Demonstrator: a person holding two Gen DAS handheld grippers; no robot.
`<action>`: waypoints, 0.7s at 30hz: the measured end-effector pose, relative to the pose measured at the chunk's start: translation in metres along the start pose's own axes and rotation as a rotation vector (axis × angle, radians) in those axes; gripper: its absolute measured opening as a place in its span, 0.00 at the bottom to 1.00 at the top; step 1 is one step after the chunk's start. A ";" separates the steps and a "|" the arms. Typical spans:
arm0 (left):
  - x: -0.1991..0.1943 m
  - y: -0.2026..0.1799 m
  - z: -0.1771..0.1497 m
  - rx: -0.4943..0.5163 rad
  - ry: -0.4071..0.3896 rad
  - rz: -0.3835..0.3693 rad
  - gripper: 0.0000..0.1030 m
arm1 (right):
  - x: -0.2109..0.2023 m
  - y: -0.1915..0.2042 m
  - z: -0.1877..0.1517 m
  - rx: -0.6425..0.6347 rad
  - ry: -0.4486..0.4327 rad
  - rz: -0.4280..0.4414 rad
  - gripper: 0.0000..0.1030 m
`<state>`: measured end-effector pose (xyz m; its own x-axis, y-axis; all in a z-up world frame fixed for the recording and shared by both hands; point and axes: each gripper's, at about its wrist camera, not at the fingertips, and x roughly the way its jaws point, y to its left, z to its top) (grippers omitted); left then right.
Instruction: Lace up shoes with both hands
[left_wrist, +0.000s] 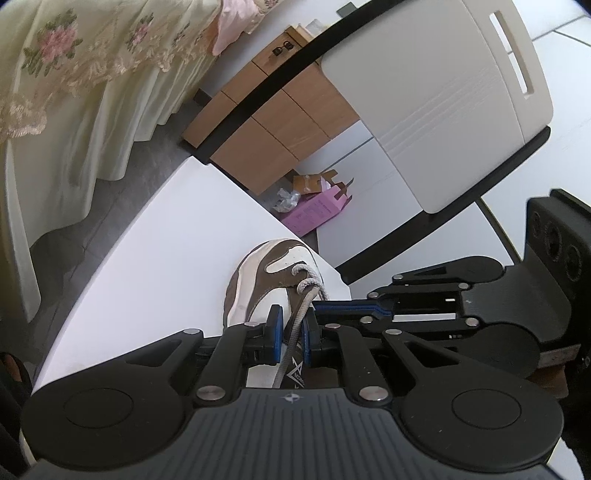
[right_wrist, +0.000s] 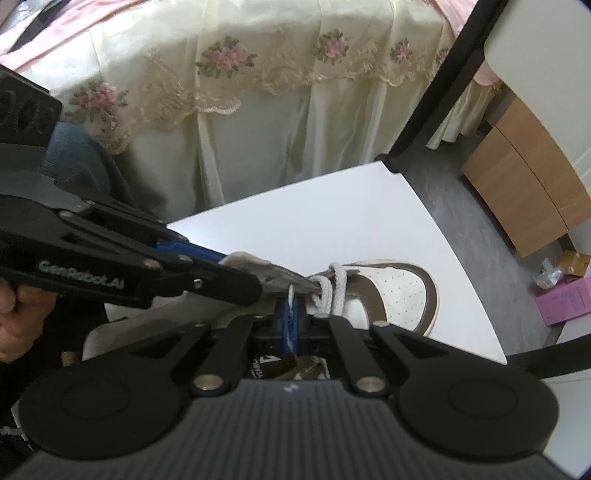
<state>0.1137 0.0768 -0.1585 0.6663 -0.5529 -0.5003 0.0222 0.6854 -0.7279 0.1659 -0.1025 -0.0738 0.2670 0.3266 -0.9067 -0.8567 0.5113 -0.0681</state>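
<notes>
- My left claw (left_wrist: 291, 334) sits low in the middle of the left wrist pic. Its blue pads are nearly together w/ the lace (left_wrist: 295, 328) pinched between them, so it's clenched on the lace.
- The lace is grey-white. It runs up from the pads to the criss-cross part on the shoe (left_wrist: 266, 280).
- The shoe is brown & white. It lies on the white bench (left_wrist: 177, 236), just above my left claw in the pic, toe pointing up to the bench edge.
- In the right wrist pic my right claw (right_wrist: 290, 321) is low in the middle, pads pressed tight together. A thin white bit of lace (right_wrist: 291, 295) pokes up from between them, so it's clenched on that.
- The shoe (right_wrist: 399, 291) is right of center there, toe to the right. The crossed laces sit just above the right claw.
- The left claw comes in from the left of that pic, tip at the shoe's top edge. A hand (right_wrist: 14, 314) holds its grip at the left edge.
- Bed w/ a flower cloth (right_wrist: 258, 92) fills the top. A chair (left_wrist: 443, 110) is upper right in the left pic. A wood cabinet (left_wrist: 266, 122) & a pink box (left_wrist: 314, 212) are on the floor behind the bench.
</notes>
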 end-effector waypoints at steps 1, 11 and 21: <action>0.000 0.000 0.000 -0.002 0.001 -0.001 0.12 | -0.001 -0.001 0.000 0.005 -0.004 0.003 0.03; 0.002 -0.002 0.000 -0.001 0.010 -0.004 0.12 | -0.006 -0.011 0.002 0.072 -0.035 0.045 0.03; 0.003 -0.001 0.002 -0.021 0.012 -0.004 0.12 | 0.003 -0.013 -0.003 0.094 -0.042 0.046 0.03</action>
<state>0.1168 0.0755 -0.1589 0.6573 -0.5612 -0.5030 0.0086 0.6730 -0.7396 0.1769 -0.1105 -0.0769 0.2485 0.3836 -0.8895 -0.8236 0.5670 0.0144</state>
